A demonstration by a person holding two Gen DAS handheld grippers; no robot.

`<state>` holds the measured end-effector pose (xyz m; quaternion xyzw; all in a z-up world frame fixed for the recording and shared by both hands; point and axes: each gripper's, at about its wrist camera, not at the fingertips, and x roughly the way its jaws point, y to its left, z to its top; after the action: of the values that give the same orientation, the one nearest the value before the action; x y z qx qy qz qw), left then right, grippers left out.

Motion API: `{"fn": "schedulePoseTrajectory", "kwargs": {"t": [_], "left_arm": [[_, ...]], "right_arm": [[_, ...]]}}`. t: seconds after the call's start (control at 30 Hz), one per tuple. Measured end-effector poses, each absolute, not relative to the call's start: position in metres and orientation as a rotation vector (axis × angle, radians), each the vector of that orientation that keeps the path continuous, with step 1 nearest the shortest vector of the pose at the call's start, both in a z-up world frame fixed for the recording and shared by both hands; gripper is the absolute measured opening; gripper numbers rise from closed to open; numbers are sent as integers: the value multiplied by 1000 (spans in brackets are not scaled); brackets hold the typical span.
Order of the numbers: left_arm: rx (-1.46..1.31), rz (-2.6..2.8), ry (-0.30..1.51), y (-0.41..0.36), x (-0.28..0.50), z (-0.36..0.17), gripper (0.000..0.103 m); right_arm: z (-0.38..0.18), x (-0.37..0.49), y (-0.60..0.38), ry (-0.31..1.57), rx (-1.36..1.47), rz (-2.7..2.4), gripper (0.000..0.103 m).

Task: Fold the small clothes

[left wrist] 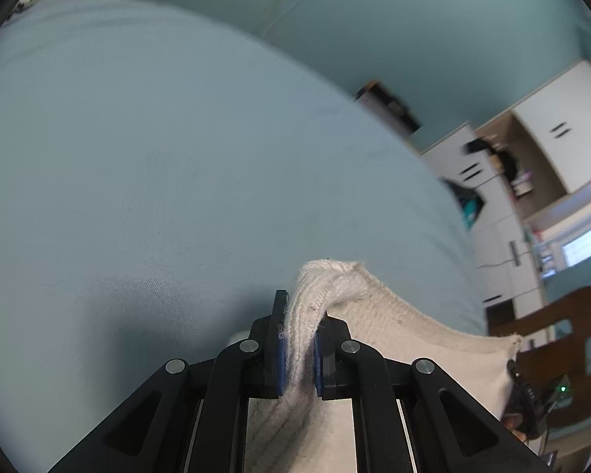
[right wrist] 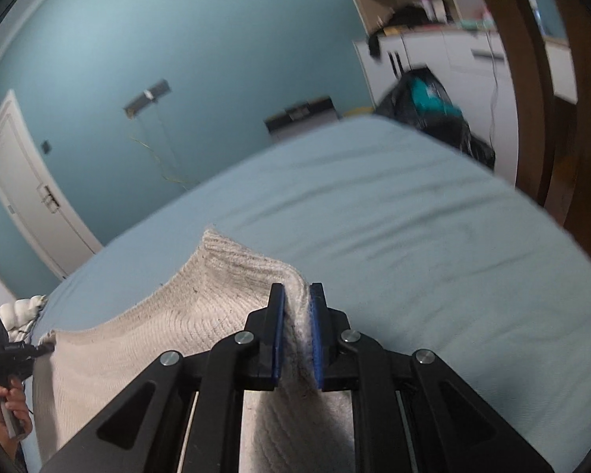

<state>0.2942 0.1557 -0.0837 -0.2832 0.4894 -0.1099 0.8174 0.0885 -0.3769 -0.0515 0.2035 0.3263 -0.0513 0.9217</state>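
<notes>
A cream knitted garment (left wrist: 394, 327) is held stretched between both grippers above the pale blue bed sheet (left wrist: 157, 177). My left gripper (left wrist: 301, 311) is shut on one corner of it, with knit bunched between the blue pads. My right gripper (right wrist: 295, 295) is shut on the other corner of the garment (right wrist: 169, 327). The right gripper also shows at the far right of the left wrist view (left wrist: 526, 402), and the left gripper at the far left of the right wrist view (right wrist: 4, 351), each at an end of the taut top edge.
The bed sheet (right wrist: 413, 228) spreads ahead in both views. A wooden chair (left wrist: 571, 339) stands to the right of the bed. White cabinets (left wrist: 504, 213), a black bag (right wrist: 433, 110) and a teal wall lie beyond. A white door (right wrist: 23, 185) is at left.
</notes>
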Motion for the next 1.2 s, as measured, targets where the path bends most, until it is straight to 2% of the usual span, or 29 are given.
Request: {"fn": "schedulePoseTrajectory", "kwargs": {"t": [0.17, 0.23, 0.27, 0.3, 0.33, 0.37, 0.4, 0.43, 0.53, 0.77, 1.03, 1.2], "left_arm": [[-640, -182, 1194, 145, 310, -137, 10], [-704, -181, 1272, 138, 316, -154, 12], [-738, -186, 1281, 141, 316, -155, 13], [-754, -188, 1292, 142, 311, -152, 17], [-760, -178, 1307, 144, 306, -148, 34], [-755, -137, 1322, 148, 301, -141, 73], [-742, -97, 1312, 149, 295, -133, 90], [-717, -57, 1265, 154, 285, -121, 101], [-646, -39, 1174, 155, 260, -81, 101], [-572, 16, 1130, 146, 165, -32, 101], [-427, 117, 1185, 115, 82, -23, 101], [-393, 159, 1236, 101, 62, -40, 101]], "right_arm": [[-106, 110, -381, 826, 435, -153, 8], [-123, 114, -389, 893, 503, -159, 12], [-126, 114, -393, 917, 537, -156, 20], [-128, 114, -398, 947, 577, -163, 35], [-126, 111, -403, 960, 620, -175, 42], [-124, 104, -410, 960, 681, -166, 58], [-122, 96, -416, 963, 744, -148, 73], [-117, 85, -424, 948, 808, -130, 76], [-95, 47, -437, 899, 881, -150, 78], [-48, -44, -428, 912, 734, -209, 79], [-36, -135, -433, 937, 760, -246, 79], [-55, -175, -442, 954, 1026, -185, 79]]}}
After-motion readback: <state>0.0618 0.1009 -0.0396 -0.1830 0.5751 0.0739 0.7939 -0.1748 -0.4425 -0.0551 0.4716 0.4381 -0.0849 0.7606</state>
